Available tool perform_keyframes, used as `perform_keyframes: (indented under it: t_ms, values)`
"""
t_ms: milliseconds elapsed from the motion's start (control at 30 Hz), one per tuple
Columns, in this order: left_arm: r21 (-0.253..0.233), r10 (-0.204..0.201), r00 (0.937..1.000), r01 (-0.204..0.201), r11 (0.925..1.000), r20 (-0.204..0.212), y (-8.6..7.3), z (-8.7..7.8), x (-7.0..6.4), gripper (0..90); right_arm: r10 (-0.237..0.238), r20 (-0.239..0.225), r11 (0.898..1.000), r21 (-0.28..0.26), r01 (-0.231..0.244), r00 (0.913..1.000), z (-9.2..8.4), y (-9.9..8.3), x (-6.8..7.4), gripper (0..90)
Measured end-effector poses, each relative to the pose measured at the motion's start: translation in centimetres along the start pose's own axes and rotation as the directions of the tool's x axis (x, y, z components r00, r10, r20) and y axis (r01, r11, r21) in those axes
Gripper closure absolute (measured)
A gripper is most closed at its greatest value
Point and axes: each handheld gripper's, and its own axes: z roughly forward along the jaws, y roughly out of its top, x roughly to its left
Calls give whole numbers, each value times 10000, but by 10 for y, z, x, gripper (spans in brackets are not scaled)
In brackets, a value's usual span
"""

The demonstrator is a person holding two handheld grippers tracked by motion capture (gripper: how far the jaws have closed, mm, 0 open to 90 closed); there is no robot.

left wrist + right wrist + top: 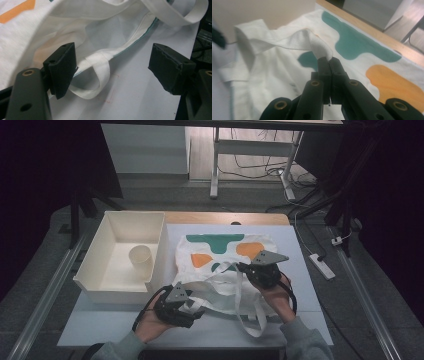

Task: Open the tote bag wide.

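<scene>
The white tote bag (225, 265), printed with teal and orange patches, lies flat on the counter (300, 270) just right of a cream tray (95, 265) that holds a cup (141, 260). Its mouth faces the person, handles trailing toward the near edge.

The right tongs (329, 60) are pressed together on the upper rim (294, 40) of the mouth and hold that layer up off the bag's body.

The left tongs (112, 65) sit spread wide at the near left corner, gripping nothing. The lower rim and one handle loop (100, 75) lie between the jaws, the loop just beside the left-hand pad.

That lower edge runs across the left tongs' gap, so the left hand looks the nearer one to pinch it and pull the mouth open against the right.
</scene>
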Motion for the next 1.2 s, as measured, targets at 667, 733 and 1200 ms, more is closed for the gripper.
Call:
perform_keyframes:
  t_ms: [667, 733, 1200]
  values:
    - [17, 195, 9997, -195, 9998, 171, -2, 5, 0, 223, 770, -319, 9908, 1144, -729, 9965, 50, -33, -22, 834]
    - [17, 175, 9996, -175, 9998, 212, -2, 5, 1, 223, 742, -199, 9924, 1004, -718, 9970, 48, -33, -22, 779]
    - [-30, 11, 10000, -11, 10000, -12, -7, 4, 6, 226, 934, -66, 9944, -494, -936, 9956, -22, -4, -2, 464]
